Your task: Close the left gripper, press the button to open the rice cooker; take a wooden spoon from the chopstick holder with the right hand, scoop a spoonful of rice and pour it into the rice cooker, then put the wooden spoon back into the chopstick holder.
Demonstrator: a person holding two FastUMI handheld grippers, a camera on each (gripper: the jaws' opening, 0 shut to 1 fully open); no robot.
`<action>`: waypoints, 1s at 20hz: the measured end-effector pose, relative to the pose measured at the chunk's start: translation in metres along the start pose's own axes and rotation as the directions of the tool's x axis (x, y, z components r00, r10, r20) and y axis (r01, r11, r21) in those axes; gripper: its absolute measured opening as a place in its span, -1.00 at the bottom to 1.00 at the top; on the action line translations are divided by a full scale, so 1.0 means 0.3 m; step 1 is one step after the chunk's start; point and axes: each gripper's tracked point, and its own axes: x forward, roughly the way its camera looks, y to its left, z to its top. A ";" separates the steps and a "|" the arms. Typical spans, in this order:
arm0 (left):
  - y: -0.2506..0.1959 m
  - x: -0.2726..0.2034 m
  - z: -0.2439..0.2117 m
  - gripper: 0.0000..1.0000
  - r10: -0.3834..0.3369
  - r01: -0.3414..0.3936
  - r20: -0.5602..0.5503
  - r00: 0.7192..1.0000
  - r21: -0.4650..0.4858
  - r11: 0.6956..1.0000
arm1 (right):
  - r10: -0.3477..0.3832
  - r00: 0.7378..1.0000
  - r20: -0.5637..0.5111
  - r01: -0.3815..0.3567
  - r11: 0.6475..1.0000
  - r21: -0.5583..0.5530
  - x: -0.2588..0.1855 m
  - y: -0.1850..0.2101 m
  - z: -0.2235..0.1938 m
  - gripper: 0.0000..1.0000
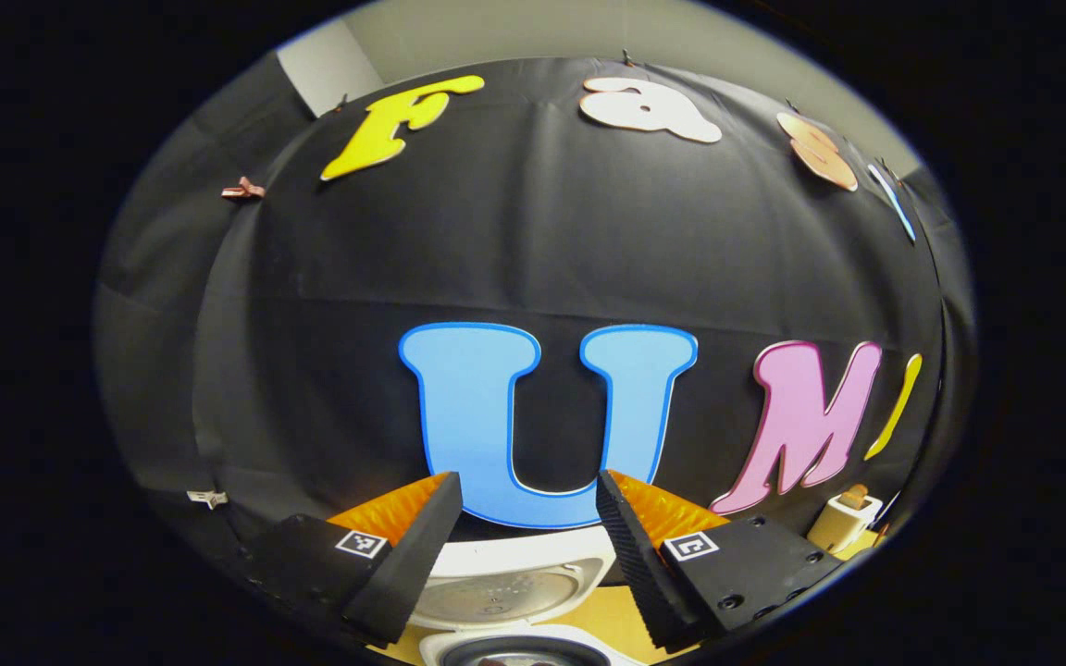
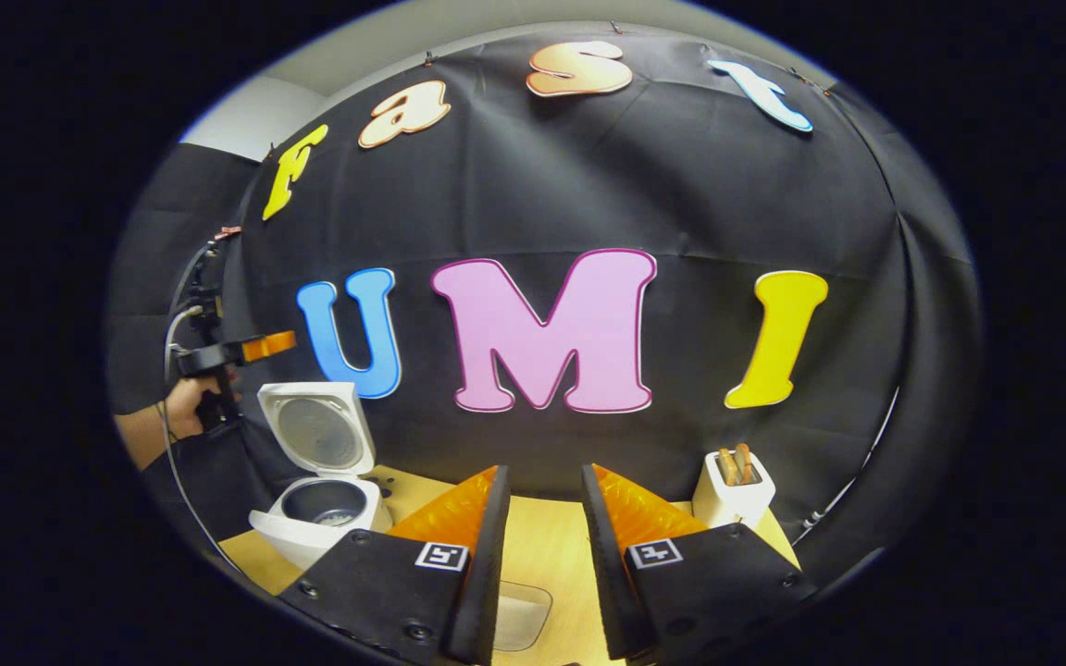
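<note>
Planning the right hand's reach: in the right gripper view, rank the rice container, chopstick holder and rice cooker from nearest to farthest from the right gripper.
1. Rice container, on the table just below the right gripper.
2. Chopstick holder, to its right, and rice cooker, to its left, lid up: too close to call.

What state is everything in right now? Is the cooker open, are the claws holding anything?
Rice cooker: open, lid standing upright.
Chopstick holder: upright on the table, wooden handles sticking out.
Left gripper: open, empty, above the cooker.
Right gripper: open, empty.
</note>
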 end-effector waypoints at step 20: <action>0.004 0.092 -0.359 0.94 0.110 -0.103 -0.217 0.970 0.041 0.994 | -0.002 1.000 0.014 0.002 1.000 0.004 -0.023 -0.019 0.016 0.24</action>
